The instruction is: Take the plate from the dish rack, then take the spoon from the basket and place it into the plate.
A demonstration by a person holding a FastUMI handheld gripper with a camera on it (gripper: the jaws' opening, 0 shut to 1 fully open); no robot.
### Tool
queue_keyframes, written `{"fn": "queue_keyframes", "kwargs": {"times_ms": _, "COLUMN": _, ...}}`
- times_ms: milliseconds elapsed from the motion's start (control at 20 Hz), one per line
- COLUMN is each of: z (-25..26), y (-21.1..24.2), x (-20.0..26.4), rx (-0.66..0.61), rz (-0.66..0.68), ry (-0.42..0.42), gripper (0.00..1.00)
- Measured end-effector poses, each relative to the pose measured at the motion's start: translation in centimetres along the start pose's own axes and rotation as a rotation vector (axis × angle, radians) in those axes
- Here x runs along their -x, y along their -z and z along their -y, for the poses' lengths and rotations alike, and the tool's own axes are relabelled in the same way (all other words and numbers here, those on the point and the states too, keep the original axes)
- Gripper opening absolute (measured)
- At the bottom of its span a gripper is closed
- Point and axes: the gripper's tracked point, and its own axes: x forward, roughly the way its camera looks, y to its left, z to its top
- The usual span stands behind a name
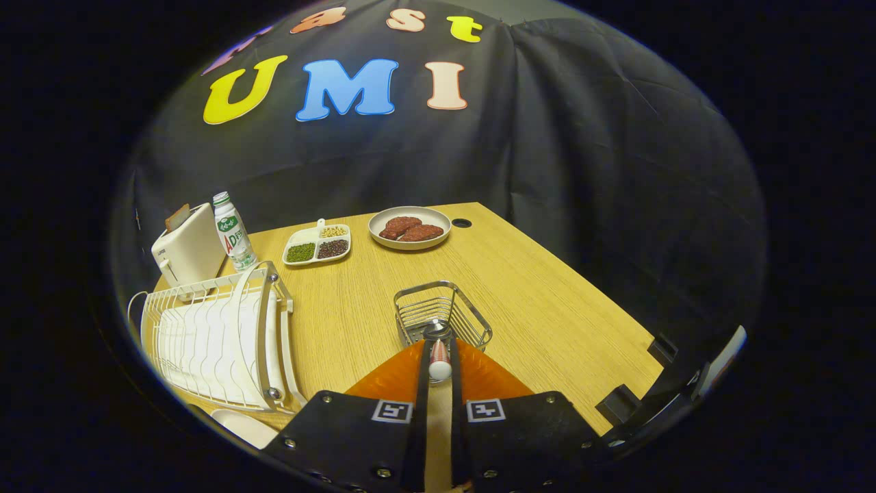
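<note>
Off to the left of the tongs sits the white dish rack (212,342) on the tabletop (547,308), its wire slots showing nothing I can make out inside, and tucked just below it, close beside the left finger, a pale rounded edge that looks like the plate (243,426), lying flat. Beyond the rack stands a white toaster (186,251) with a slice of toast poking out of its top, and right beside that an upright bottle (233,232) with a green label. Moving across, well ahead of the tongs, there's a white divided tray (318,244) holding green beans, dark beans and pale ones in separate compartments, then a round dish (409,227) carrying two brown meat patties, a small dark hole in the tabletop just past it. Now the centre: the tongs (439,366) are clamped tight on the spoon (439,352), both fingers pressing its handle. The spoon's long axis runs straight along the fingers, handle end toward the camera, bowl pointing away and poking over the near rim of the wire basket (443,313), which sits just ahead of the fingertips.
</note>
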Motion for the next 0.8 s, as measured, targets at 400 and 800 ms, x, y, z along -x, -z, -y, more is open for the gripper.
{"fn": "queue_keyframes", "kwargs": {"times_ms": 400, "z": 0.7, "y": -1.9, "x": 2.4, "rx": 0.03, "rz": 0.035, "ry": 0.008, "gripper": 0.02}}
{"fn": "queue_keyframes", "kwargs": {"times_ms": 800, "z": -1.1, "y": -3.9, "x": 9.2, "rx": 0.095, "rz": 0.119, "ry": -0.036, "gripper": 0.02}}
